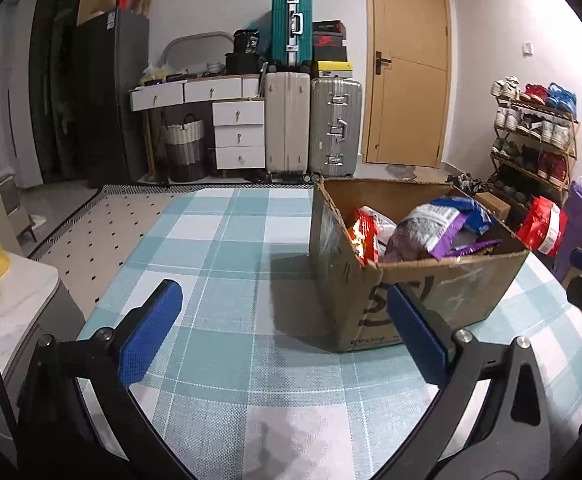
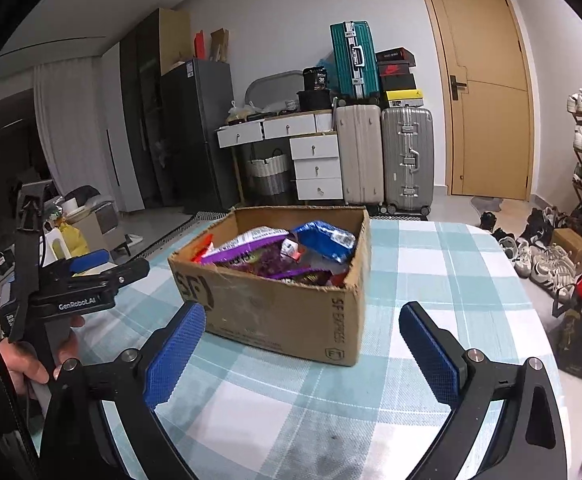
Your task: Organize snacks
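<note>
A cardboard box stands on the checked tablecloth, also in the right wrist view. It holds snack bags: a purple one, a blue one and an orange one. My left gripper is open and empty, low over the cloth, just left of the box's near corner. My right gripper is open and empty, in front of the box. The left gripper also shows in the right wrist view to the left of the box.
The table edge curves off on the right, with shoes and a shoe rack beyond. A red bag sits right of the box. Suitcases, drawers and a door line the far wall.
</note>
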`<state>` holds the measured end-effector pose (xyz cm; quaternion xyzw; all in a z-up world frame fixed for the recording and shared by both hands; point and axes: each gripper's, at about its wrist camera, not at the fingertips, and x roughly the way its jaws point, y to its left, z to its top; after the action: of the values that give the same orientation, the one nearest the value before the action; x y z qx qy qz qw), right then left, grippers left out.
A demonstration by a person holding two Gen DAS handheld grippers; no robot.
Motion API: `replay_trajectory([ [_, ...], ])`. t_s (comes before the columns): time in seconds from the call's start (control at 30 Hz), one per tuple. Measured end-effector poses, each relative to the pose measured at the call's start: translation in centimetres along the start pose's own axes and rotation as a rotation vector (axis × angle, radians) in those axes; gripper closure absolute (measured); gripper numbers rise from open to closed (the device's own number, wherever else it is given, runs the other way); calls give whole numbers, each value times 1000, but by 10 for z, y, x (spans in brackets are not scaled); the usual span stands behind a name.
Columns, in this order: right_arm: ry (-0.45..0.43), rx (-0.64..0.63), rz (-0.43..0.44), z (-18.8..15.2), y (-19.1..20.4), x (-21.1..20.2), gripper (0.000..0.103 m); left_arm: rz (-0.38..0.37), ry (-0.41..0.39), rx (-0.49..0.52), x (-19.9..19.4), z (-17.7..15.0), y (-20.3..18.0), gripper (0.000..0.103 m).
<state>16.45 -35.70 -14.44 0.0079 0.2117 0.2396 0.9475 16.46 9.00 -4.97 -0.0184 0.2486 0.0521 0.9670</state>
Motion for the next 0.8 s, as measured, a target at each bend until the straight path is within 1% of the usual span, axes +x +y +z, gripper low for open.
replay_trajectory([
  [0.07, 1, 4, -5, -6, -3, 2, 4, -6, -9, 5, 2, -5, 0, 1],
  [0.17, -9, 9, -13, -13, -6, 5, 4, 7, -36, 18, 4, -13, 0, 1],
  [0.3, -45, 3, -33, -21, -8, 3, 4, 27, -51, 35, 9, -22, -1, 1],
  [0.37, -60, -8, -48, -25, -8, 3, 4, 32, -48, 38, 10, -24, -2, 1],
  [0.4, -76, -18, -58, -27, -8, 3, 4, 36, -60, 33, 11, -23, -2, 1],
  [0.6, -100, -18, -80, -28, -8, 1, 3, 29, -98, 40, 16, -28, -5, 1],
  [0.7, -95, -37, -96, -28, -4, 3, 2, 34, -136, 35, 13, -30, -4, 1],
  [0.8, -119, -65, -102, -30, 2, -1, 1, 44, -176, 29, 8, -32, -2, 1],
])
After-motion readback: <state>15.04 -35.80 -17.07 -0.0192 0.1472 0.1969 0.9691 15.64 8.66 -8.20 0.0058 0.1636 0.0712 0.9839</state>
